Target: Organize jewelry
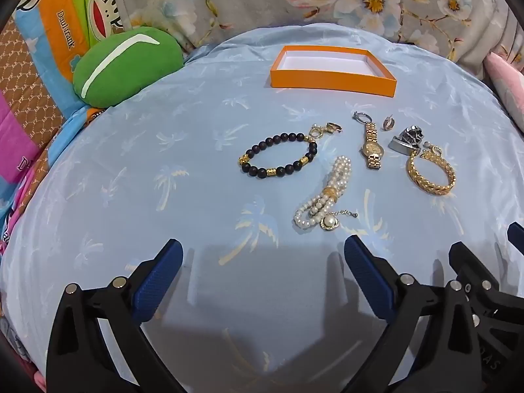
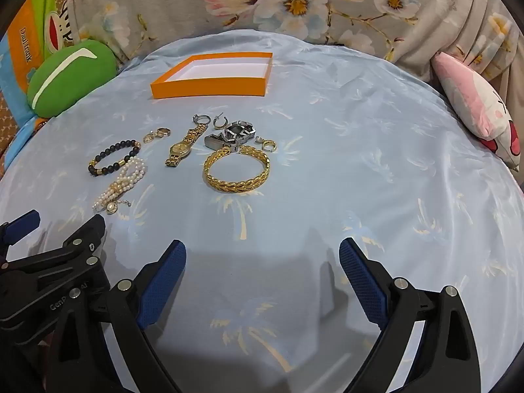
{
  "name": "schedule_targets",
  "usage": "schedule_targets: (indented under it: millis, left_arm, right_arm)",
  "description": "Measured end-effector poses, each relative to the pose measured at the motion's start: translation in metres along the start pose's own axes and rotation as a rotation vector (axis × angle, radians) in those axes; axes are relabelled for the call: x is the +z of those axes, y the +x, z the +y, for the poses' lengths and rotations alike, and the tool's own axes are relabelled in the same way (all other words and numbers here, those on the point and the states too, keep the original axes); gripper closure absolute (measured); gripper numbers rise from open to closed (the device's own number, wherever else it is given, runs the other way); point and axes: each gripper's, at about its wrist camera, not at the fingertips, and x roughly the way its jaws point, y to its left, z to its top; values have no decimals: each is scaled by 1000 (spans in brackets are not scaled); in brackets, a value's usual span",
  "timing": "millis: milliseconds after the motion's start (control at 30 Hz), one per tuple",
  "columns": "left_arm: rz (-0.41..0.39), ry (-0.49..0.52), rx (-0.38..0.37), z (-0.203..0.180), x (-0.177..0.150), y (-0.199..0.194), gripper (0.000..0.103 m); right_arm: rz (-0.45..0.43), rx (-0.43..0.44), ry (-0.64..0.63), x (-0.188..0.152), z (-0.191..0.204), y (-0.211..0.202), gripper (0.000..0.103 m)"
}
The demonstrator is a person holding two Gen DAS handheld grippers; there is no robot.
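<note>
Blue palm-print surface (image 1: 131, 163): pearl bracelet (image 1: 322, 199), long axis near-to-far, lies just beyond left gripper (image 1: 263, 262), nearer than right gripper (image 2: 262, 262); both jaws apart, empty.

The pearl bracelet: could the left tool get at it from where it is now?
Probably yes. The pearl bracelet lies flat on the blue cloth, just ahead of the left tool, whose jaws stand wide open and empty. Nothing lies between them.
</note>
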Motion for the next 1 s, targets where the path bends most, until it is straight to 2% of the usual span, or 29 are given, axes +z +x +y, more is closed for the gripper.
schedule_targets:
  millis: [1000]
  left_arm:
    - [-3, 3, 4, 0, 0, 0, 7]
  right_arm:
    - [-1, 1, 2, -1, -1, 2, 10]
